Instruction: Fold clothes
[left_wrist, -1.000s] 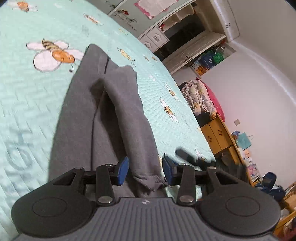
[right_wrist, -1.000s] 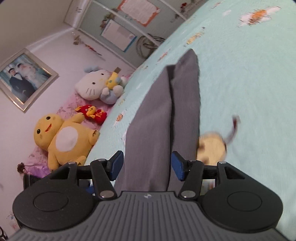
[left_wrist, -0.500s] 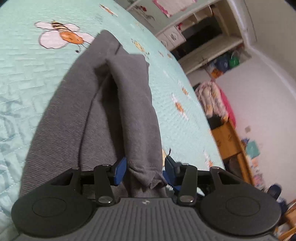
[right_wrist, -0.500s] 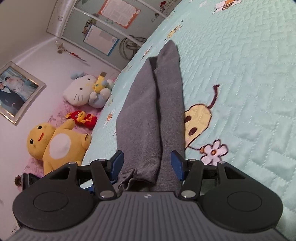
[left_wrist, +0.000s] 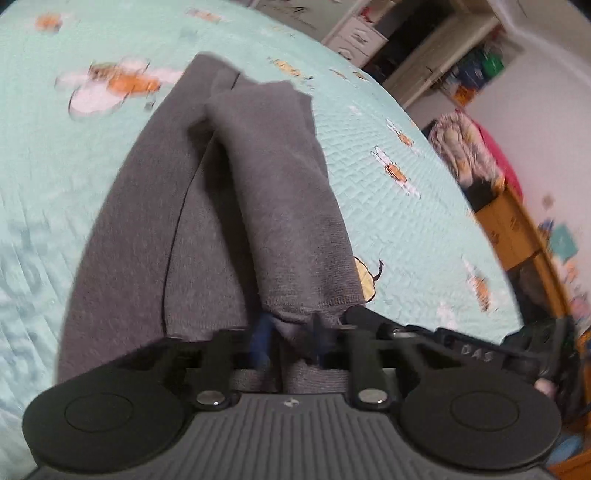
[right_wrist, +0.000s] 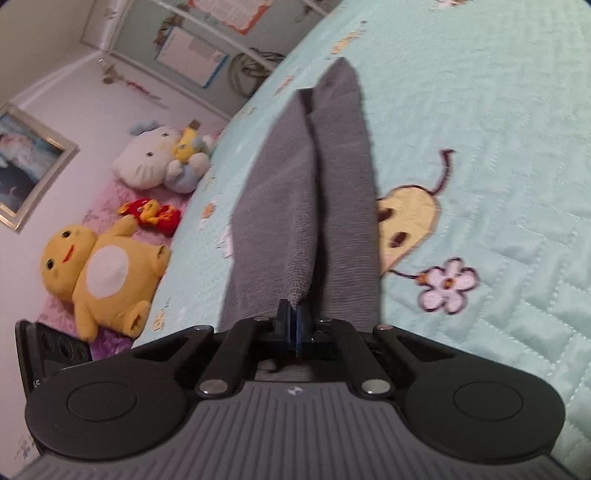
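A long grey knit garment (left_wrist: 280, 206) lies folded lengthwise on a mint quilted bedspread (left_wrist: 55, 166), one layer doubled over the other. My left gripper (left_wrist: 291, 336) is shut on the near hem of the upper layer, and cloth bunches between its blue pads. The other gripper's black body (left_wrist: 461, 347) shows just to the right. In the right wrist view the same grey garment (right_wrist: 295, 206) runs away from me across the bedspread (right_wrist: 498, 129). My right gripper (right_wrist: 294, 325) is shut on the near corner of the garment's left layer.
Beyond the bed's left edge sit a yellow plush toy (right_wrist: 103, 273), a white cat plush (right_wrist: 159, 158) and a framed picture (right_wrist: 26, 166). On the other side stand a wooden cabinet (left_wrist: 513, 221), a heap of clothes (left_wrist: 465, 147) and white shelves (left_wrist: 436, 48).
Both grippers went from open, straddling the garment's near hem, to shut on it. The left one came closer to the cloth as it did.
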